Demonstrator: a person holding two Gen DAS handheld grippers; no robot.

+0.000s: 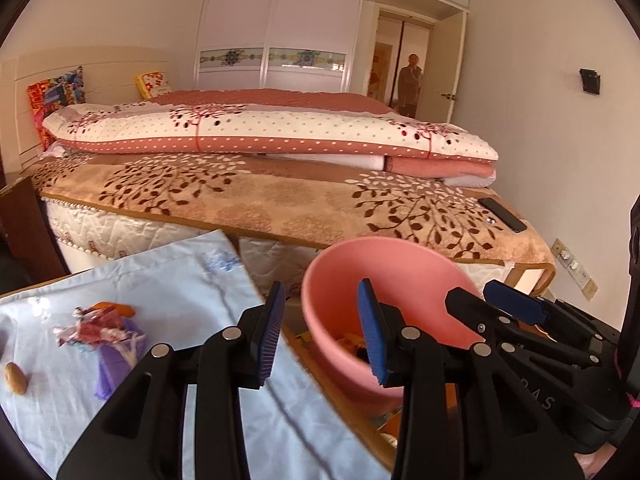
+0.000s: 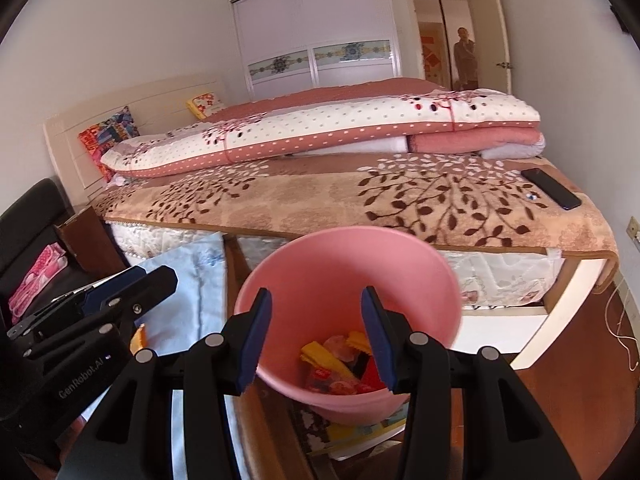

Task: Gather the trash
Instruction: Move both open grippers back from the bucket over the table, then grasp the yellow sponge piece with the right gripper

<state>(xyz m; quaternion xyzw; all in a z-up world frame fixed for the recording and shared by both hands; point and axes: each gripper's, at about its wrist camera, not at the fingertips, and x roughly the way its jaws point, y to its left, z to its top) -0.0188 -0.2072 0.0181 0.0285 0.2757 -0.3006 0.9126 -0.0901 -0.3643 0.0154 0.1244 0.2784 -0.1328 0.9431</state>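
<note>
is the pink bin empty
No, the right wrist view shows yellow and red wrappers lying at the bottom of the pink bin.

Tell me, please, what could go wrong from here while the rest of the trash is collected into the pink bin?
1. The pink bin stands beyond the table edge, so carried pieces could drop onto the floor.
2. The crumpled wrappers lie on the loose pale blue cloth; the left tongs might pinch cloth too.
3. The peanut is small and rounded, so it may slip.
</note>
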